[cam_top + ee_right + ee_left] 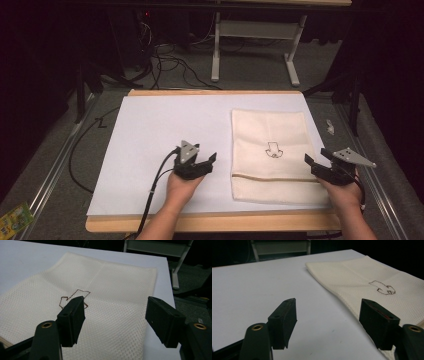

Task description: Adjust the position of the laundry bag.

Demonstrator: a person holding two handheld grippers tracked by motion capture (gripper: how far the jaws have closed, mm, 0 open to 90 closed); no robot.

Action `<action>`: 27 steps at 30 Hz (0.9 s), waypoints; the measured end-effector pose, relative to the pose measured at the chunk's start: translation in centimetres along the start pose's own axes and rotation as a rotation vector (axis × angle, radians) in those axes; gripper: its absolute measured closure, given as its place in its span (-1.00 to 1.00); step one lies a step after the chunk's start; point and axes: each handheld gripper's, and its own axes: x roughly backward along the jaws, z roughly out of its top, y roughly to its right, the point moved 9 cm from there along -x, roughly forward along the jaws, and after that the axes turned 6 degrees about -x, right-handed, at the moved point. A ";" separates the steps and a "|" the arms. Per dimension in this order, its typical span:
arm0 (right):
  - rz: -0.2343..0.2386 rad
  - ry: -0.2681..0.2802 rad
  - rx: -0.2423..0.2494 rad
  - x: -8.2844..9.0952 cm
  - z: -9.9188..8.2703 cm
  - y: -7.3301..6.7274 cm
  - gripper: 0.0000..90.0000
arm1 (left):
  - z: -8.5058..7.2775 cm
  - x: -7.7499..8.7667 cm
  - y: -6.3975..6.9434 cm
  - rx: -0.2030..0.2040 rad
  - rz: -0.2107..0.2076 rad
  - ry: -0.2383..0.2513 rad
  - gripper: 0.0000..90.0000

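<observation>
A: Item one. We are looking at a cream towel (270,150), folded flat, lying on the right half of the white sheet (160,135) that is covering the surface (210,221). Its long axis is running away from us, near edge to far edge. A small dark outline drawing (274,149) is sitting near its middle, and a thin brown stripe (272,178) is crossing it close to the near end.

B: Item two. We are holding the left tool (202,162) over the bare sheet just left of the towel's near-left edge. Its jaws are standing wide apart and are gripping nothing; in the left gripper view the towel is lying ahead and to the right of them.

A: Item three. The right tool (316,159) is hovering at the towel's near-right edge, jaws spread just as wide and equally empty. In the right gripper view the weave is passing under both jaws; we cannot tell whether either one is touching it.

B: Relation of note. The towel is lying between our two tools, each one flanking a near corner. We are judging the right hand (345,192) nearer, being already over the cloth, while the left hand (182,186) is needing a short move rightward.
</observation>
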 end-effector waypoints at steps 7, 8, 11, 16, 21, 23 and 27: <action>0.002 -0.017 0.014 -0.3 -0.2 -0.1 -0.24 | -0.5 -6.2 3.5 0.010 -0.061 -0.168 0.05; 0.002 -0.020 0.012 -0.3 -0.3 -0.1 -0.24 | -1.0 -7.6 4.3 0.049 -0.092 -0.228 0.06; 0.004 -0.019 0.011 -0.3 -0.2 -0.2 -0.23 | -1.1 -8.7 4.7 0.050 -0.064 -0.259 0.30; 0.012 -0.009 0.010 -0.1 -0.1 -0.3 -0.22 | -1.7 -9.3 5.2 0.014 -0.052 -0.282 0.93; 0.011 -0.003 0.007 -0.1 0.1 -0.3 -0.21 | -1.4 -8.8 5.0 0.017 -0.057 -0.249 0.97; 0.012 -0.004 0.003 -0.1 0.1 -0.3 -0.21 | -1.3 -8.4 4.3 0.012 -0.039 -0.241 0.97; 0.025 -0.015 0.008 -0.3 -0.2 -0.8 -0.21 | -2.1 -6.4 0.9 0.063 0.015 -0.228 0.97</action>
